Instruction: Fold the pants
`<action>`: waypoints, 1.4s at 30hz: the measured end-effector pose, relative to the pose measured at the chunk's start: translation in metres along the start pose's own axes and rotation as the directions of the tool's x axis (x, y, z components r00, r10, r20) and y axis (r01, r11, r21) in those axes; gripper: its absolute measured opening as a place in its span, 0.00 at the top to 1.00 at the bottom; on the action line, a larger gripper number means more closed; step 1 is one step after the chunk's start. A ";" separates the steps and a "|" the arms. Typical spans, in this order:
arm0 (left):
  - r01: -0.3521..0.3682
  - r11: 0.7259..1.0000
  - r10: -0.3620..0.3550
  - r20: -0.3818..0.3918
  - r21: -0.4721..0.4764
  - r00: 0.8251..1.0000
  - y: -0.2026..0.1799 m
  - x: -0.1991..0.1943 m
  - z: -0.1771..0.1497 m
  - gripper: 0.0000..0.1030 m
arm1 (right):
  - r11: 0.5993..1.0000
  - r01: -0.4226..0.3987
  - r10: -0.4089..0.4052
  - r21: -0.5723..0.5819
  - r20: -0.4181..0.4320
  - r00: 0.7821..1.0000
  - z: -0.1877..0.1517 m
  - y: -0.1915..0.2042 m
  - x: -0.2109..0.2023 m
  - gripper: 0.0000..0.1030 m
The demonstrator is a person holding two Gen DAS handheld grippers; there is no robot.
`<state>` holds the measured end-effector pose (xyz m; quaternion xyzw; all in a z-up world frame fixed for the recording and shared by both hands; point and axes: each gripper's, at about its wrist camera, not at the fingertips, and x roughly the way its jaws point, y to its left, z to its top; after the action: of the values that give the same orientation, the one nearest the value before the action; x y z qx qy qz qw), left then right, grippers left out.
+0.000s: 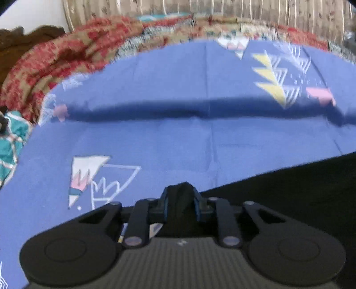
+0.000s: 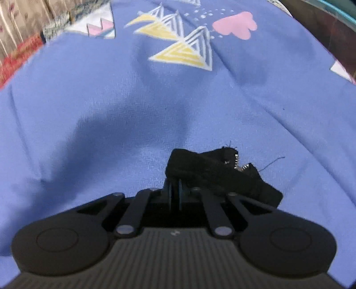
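The black pants [image 1: 300,189] spread from the lower right of the left wrist view over a blue patterned bedsheet [image 1: 178,137]. My left gripper [image 1: 181,200] is shut on a bunched fold of the pants, which sticks up between its fingers. In the right wrist view my right gripper [image 2: 174,191] is shut on the pants' waistband end [image 2: 213,171], where a short metal zipper [image 2: 235,162] and loose threads show. That black cloth drapes to the right over the bedsheet [image 2: 155,100].
A red and tan blanket [image 1: 55,62] is heaped at the bed's far left, with teal patterned cloth [image 1: 11,144] beside it. A striped curtain [image 1: 222,9] hangs behind the bed. A dark object [image 2: 329,26] lies at the upper right edge.
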<state>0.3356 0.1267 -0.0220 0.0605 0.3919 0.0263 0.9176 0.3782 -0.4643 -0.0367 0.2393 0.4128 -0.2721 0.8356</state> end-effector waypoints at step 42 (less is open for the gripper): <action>0.230 0.765 -0.255 0.045 -0.602 0.966 0.126 -0.238 -0.201 0.26 | 0.937 -0.327 0.293 0.125 0.230 0.928 -0.231 -0.244 -0.303 0.59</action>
<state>0.0254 0.2469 0.0269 -0.2860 0.3854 0.0319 0.8767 -0.0652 -0.4219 0.0426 0.3387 0.2568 -0.1924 0.8845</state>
